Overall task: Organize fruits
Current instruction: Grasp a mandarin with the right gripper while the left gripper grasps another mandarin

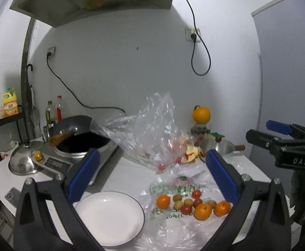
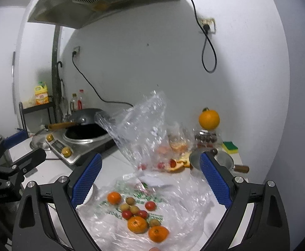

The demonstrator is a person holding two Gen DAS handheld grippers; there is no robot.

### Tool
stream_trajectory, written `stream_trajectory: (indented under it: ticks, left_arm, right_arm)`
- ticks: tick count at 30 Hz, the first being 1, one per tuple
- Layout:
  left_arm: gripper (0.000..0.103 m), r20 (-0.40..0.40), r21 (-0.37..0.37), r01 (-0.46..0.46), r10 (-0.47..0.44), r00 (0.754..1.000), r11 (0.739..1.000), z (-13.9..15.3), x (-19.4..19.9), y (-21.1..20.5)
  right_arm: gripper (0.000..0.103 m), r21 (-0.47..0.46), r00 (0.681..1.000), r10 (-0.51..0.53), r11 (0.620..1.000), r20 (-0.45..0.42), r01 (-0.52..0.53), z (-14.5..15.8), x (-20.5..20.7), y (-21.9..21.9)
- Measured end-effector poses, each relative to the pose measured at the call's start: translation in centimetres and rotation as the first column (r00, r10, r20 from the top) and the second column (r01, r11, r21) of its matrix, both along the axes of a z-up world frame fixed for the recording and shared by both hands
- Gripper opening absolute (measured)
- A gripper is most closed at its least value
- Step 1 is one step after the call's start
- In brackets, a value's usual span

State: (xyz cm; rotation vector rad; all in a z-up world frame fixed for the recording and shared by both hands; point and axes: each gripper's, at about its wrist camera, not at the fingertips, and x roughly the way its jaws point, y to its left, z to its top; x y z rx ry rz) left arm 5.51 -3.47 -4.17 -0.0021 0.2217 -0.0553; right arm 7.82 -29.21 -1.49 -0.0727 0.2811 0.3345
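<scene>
Three tangerines (image 1: 202, 211) (image 2: 137, 224), red cherry tomatoes (image 1: 196, 193) (image 2: 150, 205) and small brown longans (image 1: 177, 197) (image 2: 129, 200) lie loose on a flattened printed plastic bag (image 1: 173, 188) (image 2: 144, 192). To their left sits a white plate (image 1: 108, 217) with nothing on it; the right wrist view shows only its edge (image 2: 89, 194). My left gripper (image 1: 152, 175) hovers open above plate and fruit. My right gripper (image 2: 151, 179) is open over the fruit pile, holding nothing. Each gripper also shows at the edge of the other's view (image 1: 263, 131) (image 2: 24, 146).
A crumpled clear bag (image 1: 150, 129) stands behind the fruit with tomatoes and orange peel (image 1: 191, 154) at its foot. Further back: a large orange (image 1: 201, 115) on a jar, a small metal pot (image 1: 221, 146), a wok (image 1: 73, 125) on an induction cooker, and a steel lid (image 1: 24, 156).
</scene>
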Motion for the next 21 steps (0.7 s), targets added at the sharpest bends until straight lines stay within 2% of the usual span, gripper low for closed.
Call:
stream_trajectory:
  ticks: [9,12,17,19,21]
  left_arm:
    - [0.102,-0.123,0.024,0.021,-0.018,0.992,0.999,-4.0,2.9,-2.7]
    - [0.102,-0.162,0.035,0.029,-0.023,0.986,0.999,-5.4,3.6,-3.6]
    - [0.101,-0.223,0.046,0.043,-0.031,0.974,0.998,-7.6,4.7,-4.9]
    - [0.101,-0.246,0.055,0.051,-0.036,0.969,0.997,-8.3,5.1,-5.5]
    - [0.101,-0.266,0.062,0.059,-0.040,0.963,0.996,-9.1,5.5,-6.1]
  right_arm:
    - [0.095,-0.033,0.991,0.035,0.999,-0.126,-0.040,-4.3,2.4,-1.5]
    - [0.084,-0.049,0.984,0.043,0.997,-0.171,-0.053,-5.9,3.2,-1.7]
    - [0.082,-0.057,0.968,0.065,0.995,-0.242,-0.081,-8.2,4.3,-2.2]
    - [0.076,-0.058,0.962,0.072,0.994,-0.263,-0.091,-9.1,4.6,-2.5]
    - [0.074,-0.059,0.955,0.080,0.993,-0.284,-0.101,-9.8,4.9,-2.6]
